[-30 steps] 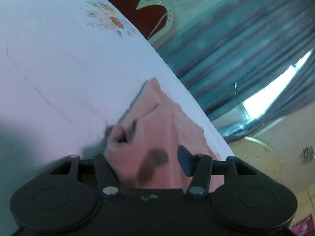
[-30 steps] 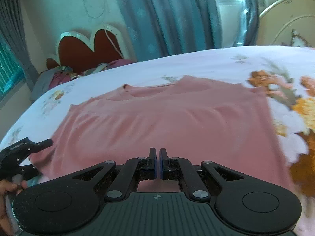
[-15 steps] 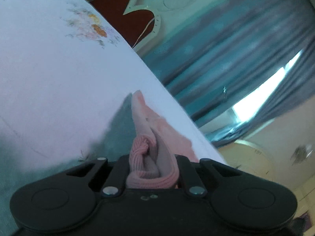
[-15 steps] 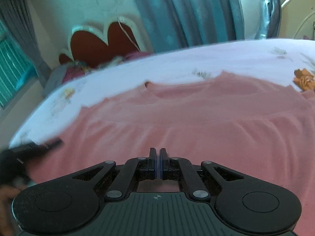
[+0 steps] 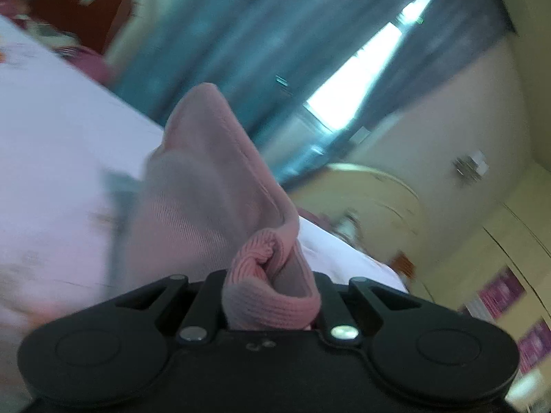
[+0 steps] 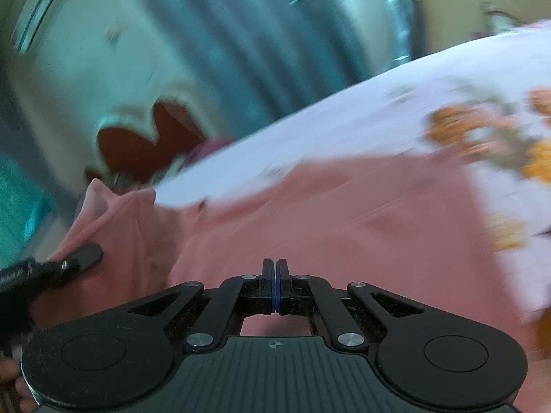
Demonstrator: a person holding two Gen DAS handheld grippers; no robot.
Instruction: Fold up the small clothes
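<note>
A pink knit garment lies spread on a white flowered bed sheet. My left gripper is shut on a bunched ribbed edge of it and holds that part raised off the sheet, with a flap standing up ahead of the jaws. In the right wrist view the left gripper shows at the left with the lifted cloth draped over it. My right gripper is shut just above the garment's near part. Its blue pads meet and no cloth shows between them.
The sheet stretches left of the lifted cloth. A red heart-shaped headboard with pillows, blue curtains, a bright window and a cream cupboard lie beyond the bed. A hand shows at the lower left edge.
The left gripper went from open over the garment's edge to shut on it, then lifted it up off the sheet. The right gripper stayed shut while its view shifted and tilted.
</note>
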